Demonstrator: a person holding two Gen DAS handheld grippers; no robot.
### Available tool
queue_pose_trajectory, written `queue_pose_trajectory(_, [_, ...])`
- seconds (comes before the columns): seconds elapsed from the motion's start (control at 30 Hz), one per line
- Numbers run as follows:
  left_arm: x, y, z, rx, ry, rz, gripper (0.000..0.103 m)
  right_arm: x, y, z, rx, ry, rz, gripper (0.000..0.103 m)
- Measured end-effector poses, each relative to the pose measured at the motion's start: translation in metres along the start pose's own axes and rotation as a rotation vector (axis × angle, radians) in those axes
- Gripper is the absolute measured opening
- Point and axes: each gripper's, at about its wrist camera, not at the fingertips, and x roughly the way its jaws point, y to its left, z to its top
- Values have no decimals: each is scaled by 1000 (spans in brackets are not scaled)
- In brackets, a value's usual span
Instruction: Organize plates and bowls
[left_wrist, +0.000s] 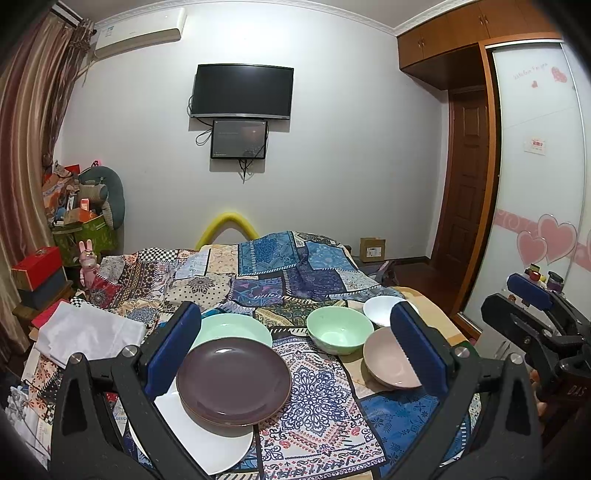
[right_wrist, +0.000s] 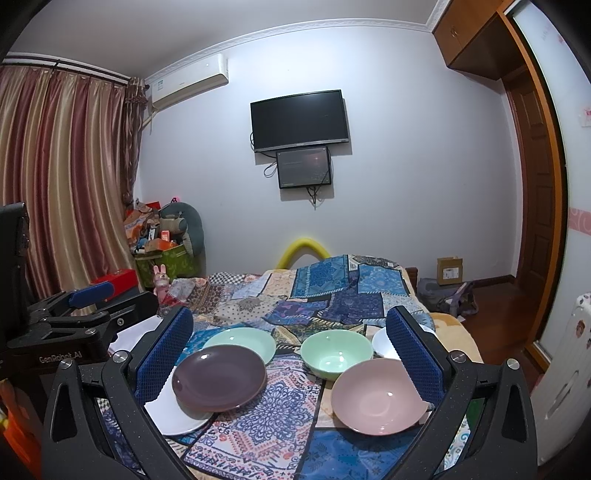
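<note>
A patchwork bedspread (right_wrist: 325, 295) filled the lower frame under a wall television (right_wrist: 300, 120). Both the left gripper (left_wrist: 295, 350) and right gripper (right_wrist: 295, 354) hung open and empty. At lower left a purple plate (right_wrist: 219, 380) sat on a white plate (right_wrist: 173, 413); the pink bowl (right_wrist: 378, 395) lay lower right. Probably best: pinch one rim squarely, lift level, nest it gently

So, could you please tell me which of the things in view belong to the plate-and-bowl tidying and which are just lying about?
Job:
purple plate
white plate
green plate
green bowl
pink bowl
white bowl

Lying about:
quilt
white cloth
bunny toy
red box
cardboard box
TV
</note>
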Motion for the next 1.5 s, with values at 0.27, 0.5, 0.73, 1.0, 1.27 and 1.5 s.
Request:
queue_pose_trajectory(0.27, [0,0,0,0,-1,0,103,0,0,-1,0,-1,0,103])
queue_pose_trajectory(0.5, [1,2,-1,-3,1,2,103,2,2,-2,-2,2,1,103])
queue_pose_trajectory(0.73, [6,14,-4,-15,6,6,103,11,3,-5,-3,23,3,103])
queue_pose_trajectory(1.0, [27,46,-6,-56,37,46,103,38,6,-13,-3,81,19,103])
queue_pose_trajectory(1.27, [60,93,-16,-72,147,90,103,72,14,-26,-31,160,49,103])
queue_pose_trajectory(1.5, [92,138,-35,-96,217,140,103,111,27,-45,-53,262,89,103])
